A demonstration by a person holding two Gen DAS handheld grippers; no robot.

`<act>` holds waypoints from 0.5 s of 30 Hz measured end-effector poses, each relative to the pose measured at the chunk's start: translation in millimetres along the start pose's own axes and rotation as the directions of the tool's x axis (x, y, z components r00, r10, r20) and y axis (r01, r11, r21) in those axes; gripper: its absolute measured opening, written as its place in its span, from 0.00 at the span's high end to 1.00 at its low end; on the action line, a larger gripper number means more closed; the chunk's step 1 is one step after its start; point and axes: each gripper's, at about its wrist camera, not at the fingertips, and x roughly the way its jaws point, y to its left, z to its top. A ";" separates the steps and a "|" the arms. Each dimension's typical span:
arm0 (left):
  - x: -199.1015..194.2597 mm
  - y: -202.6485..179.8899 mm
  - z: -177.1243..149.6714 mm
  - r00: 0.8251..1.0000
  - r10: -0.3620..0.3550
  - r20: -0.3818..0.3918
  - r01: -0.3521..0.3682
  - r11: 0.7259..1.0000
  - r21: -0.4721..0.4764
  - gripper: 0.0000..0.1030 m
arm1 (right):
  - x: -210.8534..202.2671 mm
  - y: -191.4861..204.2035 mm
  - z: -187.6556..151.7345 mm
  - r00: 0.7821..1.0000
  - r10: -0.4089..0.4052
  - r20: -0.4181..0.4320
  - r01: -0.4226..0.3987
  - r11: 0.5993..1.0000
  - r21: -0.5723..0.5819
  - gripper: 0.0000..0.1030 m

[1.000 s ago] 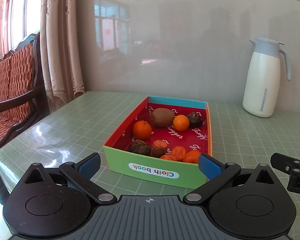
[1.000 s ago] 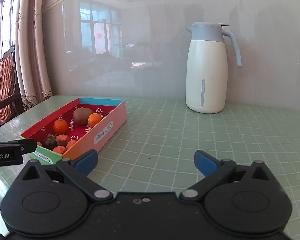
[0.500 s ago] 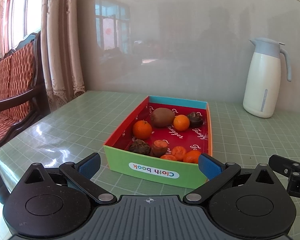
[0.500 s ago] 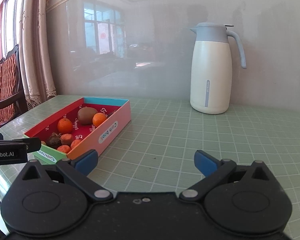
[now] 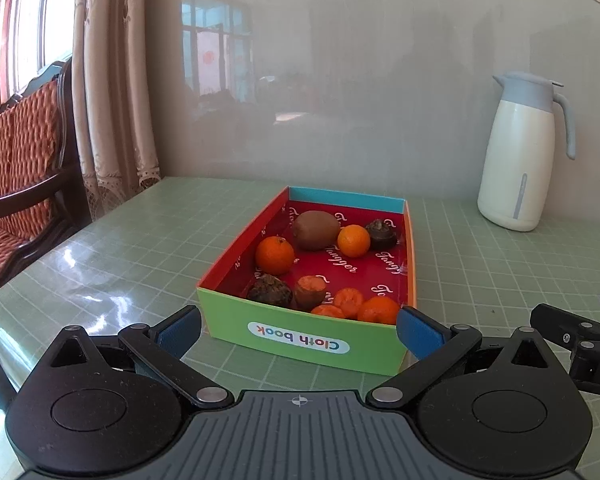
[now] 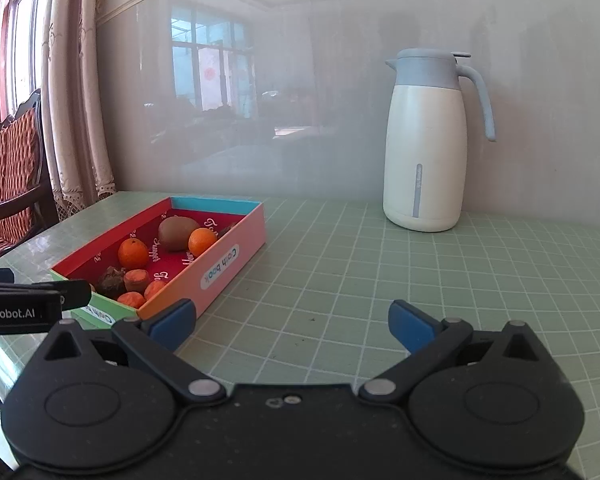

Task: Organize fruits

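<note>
A shallow cardboard box with a green front wall and red lining sits on the table. It holds a brown kiwi, several oranges such as one at the left, and dark wrinkled fruits. My left gripper is open, just short of the box's front wall, with nothing between its fingers. My right gripper is open over bare table, to the right of the box. The kiwi shows there too.
A white thermos jug with a grey-blue lid stands at the back right against a glossy wall; it is also the jug in the left view. A wooden chair with a red cushion and curtains stand left of the table edge.
The right gripper's view has shifted slightly, so the box and jug sit further right in it. The left gripper has barely moved. Both stay open.
</note>
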 end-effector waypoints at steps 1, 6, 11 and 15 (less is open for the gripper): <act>0.4 0.9 0.1 1.000 -0.001 -0.002 0.001 1.000 -0.005 0.00 | 0.2 -0.2 0.3 1.000 0.000 0.000 0.000 1.000 0.000 0.00; 1.2 0.9 0.1 1.000 -0.007 -0.007 0.007 1.000 -0.004 0.00 | -0.2 -0.5 0.3 1.000 -0.001 0.002 0.001 1.000 -0.001 0.00; -0.8 -2.2 -0.5 0.999 -0.036 0.006 0.036 0.999 0.017 0.00 | -0.4 -0.9 0.6 1.000 -0.002 0.002 0.002 1.000 0.000 0.00; -3.9 -4.4 -0.9 0.998 -0.049 0.026 0.048 0.998 0.027 0.00 | -0.7 -0.6 0.9 1.000 -0.001 0.005 0.001 1.000 -0.002 0.00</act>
